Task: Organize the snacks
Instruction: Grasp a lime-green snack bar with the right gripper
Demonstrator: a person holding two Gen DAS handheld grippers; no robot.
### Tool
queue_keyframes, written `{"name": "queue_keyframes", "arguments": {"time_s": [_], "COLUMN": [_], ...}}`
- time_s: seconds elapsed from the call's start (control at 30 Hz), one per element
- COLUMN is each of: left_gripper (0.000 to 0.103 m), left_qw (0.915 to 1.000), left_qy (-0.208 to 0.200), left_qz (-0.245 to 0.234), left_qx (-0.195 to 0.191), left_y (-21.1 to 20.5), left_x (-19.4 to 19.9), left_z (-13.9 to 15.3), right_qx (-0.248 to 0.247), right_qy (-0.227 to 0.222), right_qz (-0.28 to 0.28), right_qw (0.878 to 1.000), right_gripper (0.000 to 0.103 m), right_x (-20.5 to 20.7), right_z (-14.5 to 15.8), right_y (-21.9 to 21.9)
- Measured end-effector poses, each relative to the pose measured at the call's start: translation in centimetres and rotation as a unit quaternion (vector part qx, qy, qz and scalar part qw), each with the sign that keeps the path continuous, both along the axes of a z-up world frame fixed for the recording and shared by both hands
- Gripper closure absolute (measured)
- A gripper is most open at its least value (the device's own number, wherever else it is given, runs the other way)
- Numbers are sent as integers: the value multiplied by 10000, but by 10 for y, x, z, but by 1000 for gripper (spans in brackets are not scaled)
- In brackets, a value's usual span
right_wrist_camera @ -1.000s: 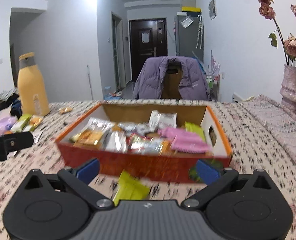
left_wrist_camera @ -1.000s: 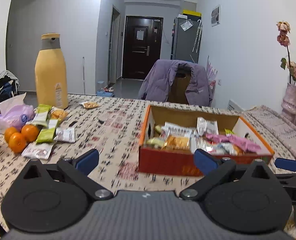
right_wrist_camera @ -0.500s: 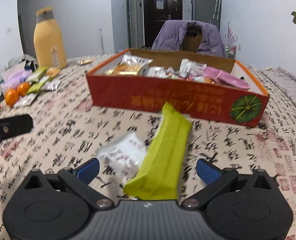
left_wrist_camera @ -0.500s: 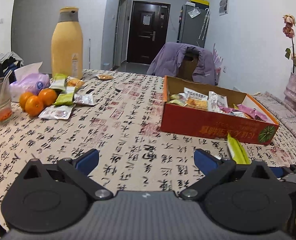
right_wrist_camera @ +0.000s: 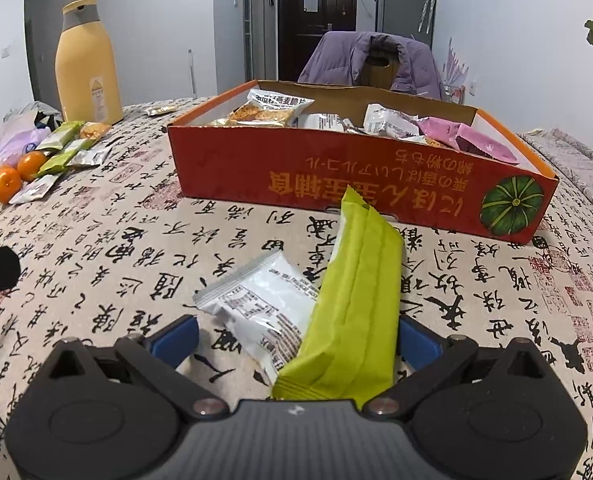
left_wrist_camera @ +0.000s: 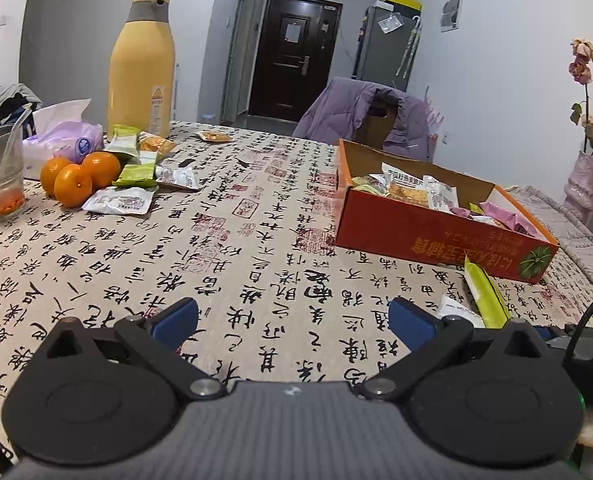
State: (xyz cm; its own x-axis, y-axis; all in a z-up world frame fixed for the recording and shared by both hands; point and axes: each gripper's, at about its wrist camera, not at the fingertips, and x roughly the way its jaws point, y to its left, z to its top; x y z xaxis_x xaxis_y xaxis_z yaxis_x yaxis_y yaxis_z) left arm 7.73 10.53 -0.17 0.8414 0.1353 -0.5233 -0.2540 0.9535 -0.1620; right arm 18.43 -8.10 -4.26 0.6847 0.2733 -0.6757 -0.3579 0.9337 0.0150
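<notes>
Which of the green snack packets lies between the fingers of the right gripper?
The long lime-green packet beside the white packet, before the red box; the others lie by the oranges.

Pale walls enclose the room; a dark door (left_wrist_camera: 292, 54) stands far, a grey fridge (left_wrist_camera: 384, 50) to its right, a jacket-draped chair (left_wrist_camera: 370, 118) nearer.

Calligraphy-print tablecloth (left_wrist_camera: 256, 216), red snack box (right_wrist_camera: 336, 184), oranges (left_wrist_camera: 76, 174), loose packets (left_wrist_camera: 120, 200)

two packets (right_wrist_camera: 316, 308) before box (right_wrist_camera: 360, 172), oranges (left_wrist_camera: 76, 176) far left
</notes>
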Motion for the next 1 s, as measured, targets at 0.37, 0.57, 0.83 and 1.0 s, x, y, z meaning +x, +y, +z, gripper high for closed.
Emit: {"name": "queue_keyframes", "arguments": {"time_s": [0.37, 0.57, 0.83, 1.0], "left_gripper": [0, 0, 0, 0], "left_qw": [9999, 9999, 9999, 9999], "left_qy": [47, 92, 96, 85], "left_qz": [-102, -86, -88, -66], "left_qx": [1, 15, -23, -39], "left_y": [-4, -6, -9, -11], "left_x": [9, 11, 12, 14], "left_z": [-3, -4, -3, -1], "right_qx": [124, 221, 767, 848], "right_qy": [-176, -250, -169, -178], "right_qz": [99, 198, 276, -37], "right_qw": [9997, 9992, 9965, 9962], "right_gripper": [34, 43, 12, 16], "right_x": [-5, -11, -17, 2], "right_z": [5, 7, 18, 27], "right_y": [-6, -12, -31, -32]}}
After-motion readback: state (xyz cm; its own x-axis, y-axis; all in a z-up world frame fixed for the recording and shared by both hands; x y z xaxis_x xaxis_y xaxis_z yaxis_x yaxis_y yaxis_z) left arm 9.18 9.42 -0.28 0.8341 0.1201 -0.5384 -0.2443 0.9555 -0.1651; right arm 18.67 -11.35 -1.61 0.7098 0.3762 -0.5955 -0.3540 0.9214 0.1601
